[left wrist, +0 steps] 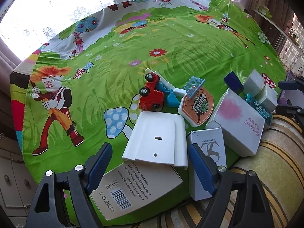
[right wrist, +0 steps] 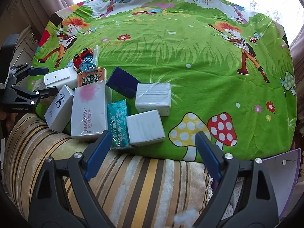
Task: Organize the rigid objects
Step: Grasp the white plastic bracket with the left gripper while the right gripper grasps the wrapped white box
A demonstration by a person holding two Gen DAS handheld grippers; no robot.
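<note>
Each gripper, the left gripper (left wrist: 150, 168) and the right gripper (right wrist: 153, 154), has two black plastic arms with triangular cut-outs and round silver screws. Their fingers (left wrist: 98, 166) carry ribbed blue pads. Seen from the right wrist, the left one's black body reads "GenRobot.AI" in white.

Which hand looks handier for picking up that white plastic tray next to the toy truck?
Left. The left gripper hangs open right over the tray; the right gripper is over the cushion edge.
</note>
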